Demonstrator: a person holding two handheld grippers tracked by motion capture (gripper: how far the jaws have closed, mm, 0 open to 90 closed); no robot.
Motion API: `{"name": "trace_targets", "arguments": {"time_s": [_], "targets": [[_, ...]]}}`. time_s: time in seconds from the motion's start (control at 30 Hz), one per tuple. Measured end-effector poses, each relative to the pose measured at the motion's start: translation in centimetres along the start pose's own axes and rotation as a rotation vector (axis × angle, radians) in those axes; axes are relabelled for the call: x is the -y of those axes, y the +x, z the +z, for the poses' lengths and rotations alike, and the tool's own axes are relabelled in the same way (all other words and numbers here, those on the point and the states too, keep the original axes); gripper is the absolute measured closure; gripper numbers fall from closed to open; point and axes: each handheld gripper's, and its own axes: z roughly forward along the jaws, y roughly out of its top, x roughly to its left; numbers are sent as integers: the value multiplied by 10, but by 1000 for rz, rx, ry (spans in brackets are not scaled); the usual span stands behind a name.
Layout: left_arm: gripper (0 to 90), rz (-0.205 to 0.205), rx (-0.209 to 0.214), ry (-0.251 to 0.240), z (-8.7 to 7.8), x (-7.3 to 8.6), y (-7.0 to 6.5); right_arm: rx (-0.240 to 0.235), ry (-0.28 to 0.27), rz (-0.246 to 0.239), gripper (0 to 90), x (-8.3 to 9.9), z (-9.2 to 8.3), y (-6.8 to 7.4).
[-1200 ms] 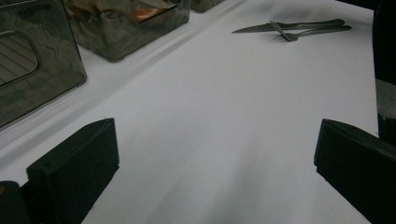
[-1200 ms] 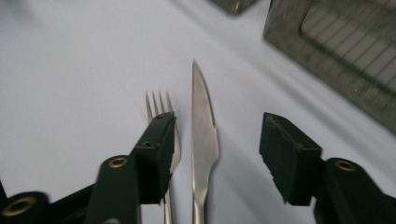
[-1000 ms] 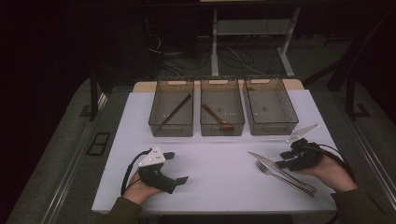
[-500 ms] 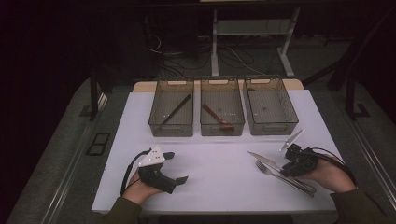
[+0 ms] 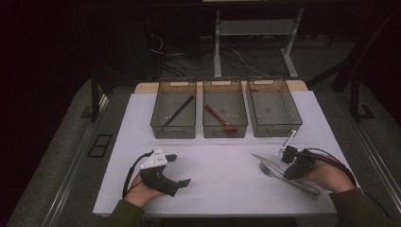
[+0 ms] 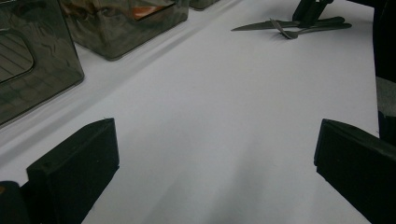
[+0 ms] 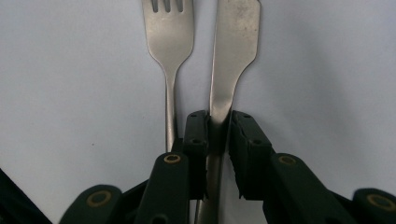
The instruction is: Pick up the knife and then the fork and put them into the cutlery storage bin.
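We count 3 clear bins in a row at the far side of the bench: the left bin, the middle bin and the right bin. The left bin holds 1 dark stick-like utensil; the middle bin holds 1 wooden spoon. On the bench itself we count 2 pieces of metal cutlery: 1 knife and 1 fork, lying side by side. That makes 4 utensils in all.
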Motion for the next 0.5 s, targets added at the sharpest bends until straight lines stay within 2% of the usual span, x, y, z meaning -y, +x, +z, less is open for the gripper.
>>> {"name": "trace_targets", "arguments": {"time_s": [0.1, 0.2, 0.3, 0.37, 0.4, 0.5], "targets": [[0, 0, 1, -1, 0, 0, 0, 14, 22, -10, 773, -3, 0, 2], [0, 2, 0, 0, 0, 0, 0, -2, 21, 23, 790, -3, 0, 2], [0, 1, 0, -1, -1, 0, 0, 12, 19, 15, 792, -2, 0, 2], [0, -3, -1, -5, -1, 0, 0, -5, 4, 14, 793, -1, -1, 2], [0, -2, -2, -4, -1, 0, 1, 2, -4, 9, 792, 0, -1, 0], [0, -1, -1, -3, -1, 0, 0, -13, -40, 38, 793, 2, -3, -2]]}}
